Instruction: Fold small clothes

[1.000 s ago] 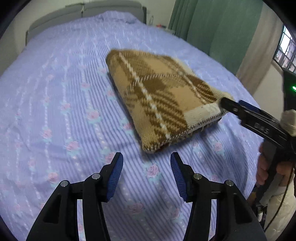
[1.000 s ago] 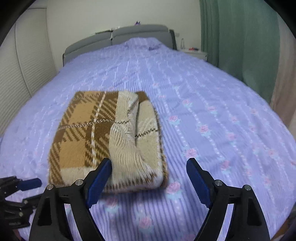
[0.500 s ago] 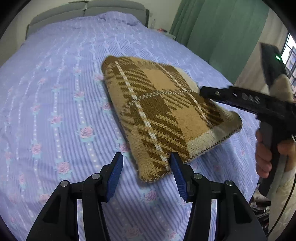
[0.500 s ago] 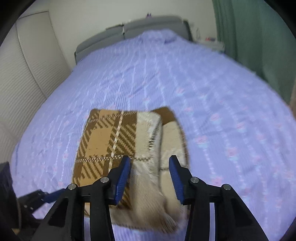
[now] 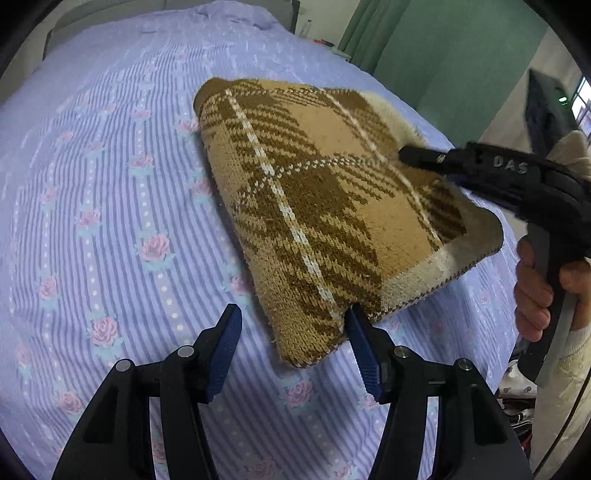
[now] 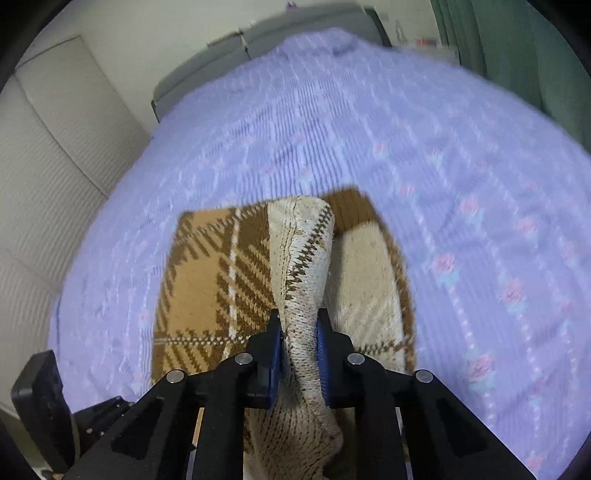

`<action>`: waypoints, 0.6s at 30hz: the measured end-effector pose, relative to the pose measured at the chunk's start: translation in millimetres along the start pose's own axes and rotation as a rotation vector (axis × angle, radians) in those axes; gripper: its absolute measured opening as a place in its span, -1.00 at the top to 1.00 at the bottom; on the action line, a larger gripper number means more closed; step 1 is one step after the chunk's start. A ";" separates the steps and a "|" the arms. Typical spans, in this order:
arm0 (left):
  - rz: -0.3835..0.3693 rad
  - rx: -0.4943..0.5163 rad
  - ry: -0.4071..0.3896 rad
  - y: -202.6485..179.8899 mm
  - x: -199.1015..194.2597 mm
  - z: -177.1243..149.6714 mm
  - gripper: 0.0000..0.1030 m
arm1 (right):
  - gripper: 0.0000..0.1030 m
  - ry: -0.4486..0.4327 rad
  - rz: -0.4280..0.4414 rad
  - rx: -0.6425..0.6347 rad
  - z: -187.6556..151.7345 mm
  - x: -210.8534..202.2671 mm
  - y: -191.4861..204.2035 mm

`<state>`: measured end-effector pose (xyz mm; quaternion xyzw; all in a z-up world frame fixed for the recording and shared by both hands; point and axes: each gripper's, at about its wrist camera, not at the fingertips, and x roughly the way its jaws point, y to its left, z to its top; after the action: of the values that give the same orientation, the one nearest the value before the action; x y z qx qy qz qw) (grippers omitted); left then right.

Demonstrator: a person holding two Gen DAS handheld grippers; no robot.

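A folded brown and tan plaid knit garment point(image 5: 325, 206) lies on the purple floral bedspread point(image 5: 110, 184). My left gripper point(image 5: 291, 332) is open, with the garment's near corner between its blue pads. My right gripper point(image 6: 298, 338) is shut on a cream knit fold of the garment point(image 6: 303, 266), lifted above the rest. In the left wrist view the right gripper point(image 5: 410, 157) reaches over the garment's right side from the right.
The grey headboard point(image 6: 295, 33) is at the far end of the bed. Green curtains point(image 5: 443, 55) hang on the right. A white panelled wall point(image 6: 44, 177) is on the left in the right wrist view.
My right gripper closed from wide open onto the cream fold and lifted it. My left gripper moved forward until the garment's corner sits between its pads.
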<state>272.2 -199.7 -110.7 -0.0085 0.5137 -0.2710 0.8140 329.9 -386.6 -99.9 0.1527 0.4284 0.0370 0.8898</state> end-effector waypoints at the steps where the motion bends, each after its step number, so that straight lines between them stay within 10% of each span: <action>1: 0.005 0.003 0.005 0.8 0.3 2.3 -0.19 | 0.67 -0.040 -0.024 -0.033 0.8 -10.0 4.9; 14: -0.073 -0.093 0.064 18.8 25.5 17.2 -0.41 | 0.68 -0.021 -0.165 -0.176 3.7 18.6 -11.1; 18: -0.045 -0.059 0.073 20.0 25.9 17.2 -0.41 | 0.08 -0.055 -0.283 -0.234 -5.7 6.2 -6.5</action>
<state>303.7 -198.9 -130.0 -0.0341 0.5506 -0.2740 0.7878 329.1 -390.2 -109.9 -0.0129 0.4138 -0.0432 0.9093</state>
